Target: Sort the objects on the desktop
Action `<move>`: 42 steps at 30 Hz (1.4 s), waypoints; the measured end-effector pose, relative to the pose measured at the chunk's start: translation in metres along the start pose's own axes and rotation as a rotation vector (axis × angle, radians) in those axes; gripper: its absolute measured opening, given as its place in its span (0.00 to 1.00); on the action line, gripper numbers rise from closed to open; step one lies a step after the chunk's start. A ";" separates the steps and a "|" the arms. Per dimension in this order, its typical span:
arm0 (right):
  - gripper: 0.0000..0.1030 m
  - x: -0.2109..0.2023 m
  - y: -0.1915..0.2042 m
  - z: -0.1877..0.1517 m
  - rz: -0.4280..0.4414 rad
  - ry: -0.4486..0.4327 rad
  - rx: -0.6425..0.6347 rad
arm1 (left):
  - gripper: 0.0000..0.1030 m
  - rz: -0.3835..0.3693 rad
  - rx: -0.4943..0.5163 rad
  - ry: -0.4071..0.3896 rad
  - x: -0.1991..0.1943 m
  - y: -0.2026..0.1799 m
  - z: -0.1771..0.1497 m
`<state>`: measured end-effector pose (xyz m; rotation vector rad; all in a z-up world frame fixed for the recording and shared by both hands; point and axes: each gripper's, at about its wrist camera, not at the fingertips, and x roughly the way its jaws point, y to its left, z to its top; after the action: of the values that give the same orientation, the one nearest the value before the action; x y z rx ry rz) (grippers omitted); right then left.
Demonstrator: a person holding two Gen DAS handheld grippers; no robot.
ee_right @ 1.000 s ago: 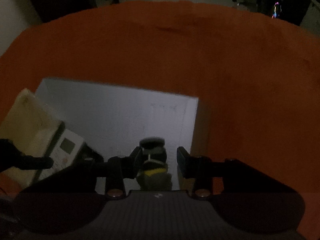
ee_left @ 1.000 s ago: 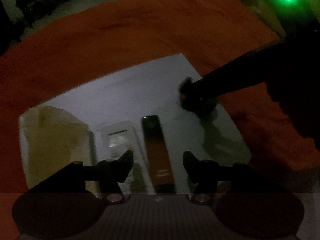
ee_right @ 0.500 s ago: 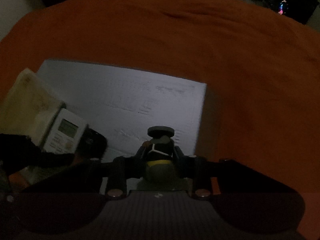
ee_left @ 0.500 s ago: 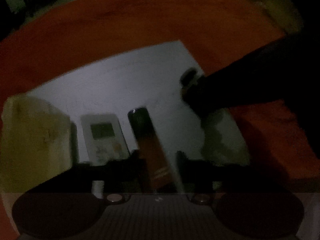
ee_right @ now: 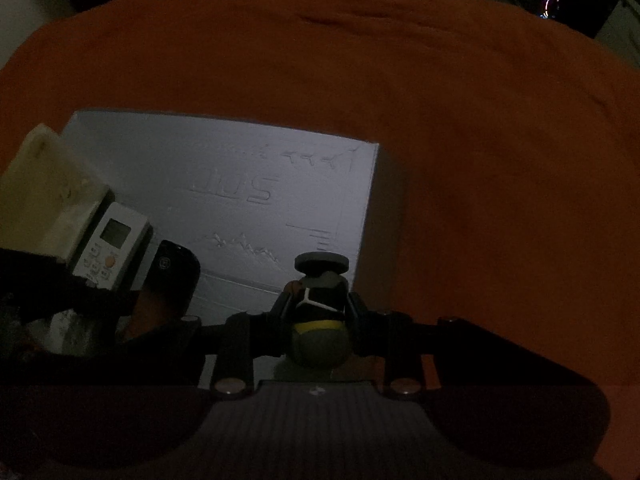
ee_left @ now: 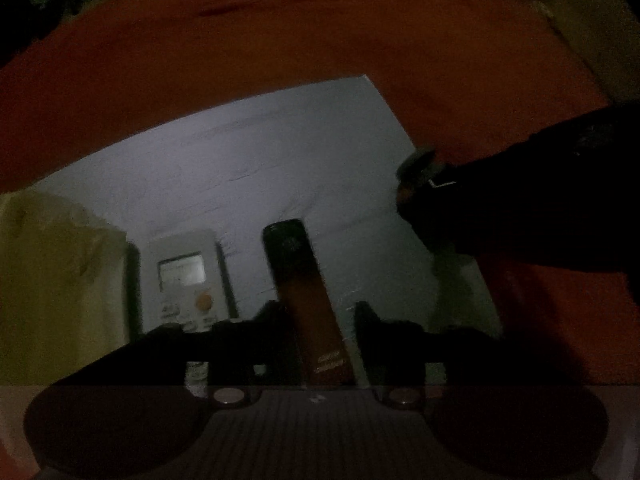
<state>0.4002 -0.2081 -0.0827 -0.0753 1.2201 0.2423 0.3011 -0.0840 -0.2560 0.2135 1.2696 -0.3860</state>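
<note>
On white board [ee_right: 240, 168] | white remote [ee_left: 186, 276] beside dark bar [ee_left: 308, 300] | cream box [ee_left: 52, 280] left

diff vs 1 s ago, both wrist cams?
The right tongs, open around the small figurine a second ago, have closed on its sides. The left tongs dropped over the dark slim device and pinched in; their jaws are now opening, the device between them. Unchanged: white remote, cream-coloured box, white board, orange cloth.

hidden: dark remote [ee_left: 308, 300] near end behind left tool [ee_left: 320, 316] | cut off: yellowish box [ee_left: 52, 292] at left edge
</note>
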 end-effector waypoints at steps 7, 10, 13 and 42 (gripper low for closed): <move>0.30 0.000 -0.014 0.000 0.007 -0.007 -0.039 | 0.21 0.011 0.028 -0.035 -0.010 0.004 -0.008; 0.30 -0.001 -0.018 0.001 0.015 -0.024 -0.020 | 0.20 -0.006 -0.002 -0.052 -0.021 0.015 -0.008; 0.30 -0.003 -0.022 0.001 0.038 -0.043 0.007 | 0.20 -0.032 -0.009 -0.076 -0.033 0.026 -0.009; 0.30 -0.002 -0.027 -0.014 0.106 -0.177 0.190 | 0.20 -0.088 -0.018 -0.194 -0.102 0.023 -0.068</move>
<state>0.3930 -0.2369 -0.0878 0.1723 1.0669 0.2195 0.2256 -0.0212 -0.1796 0.1027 1.0932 -0.4592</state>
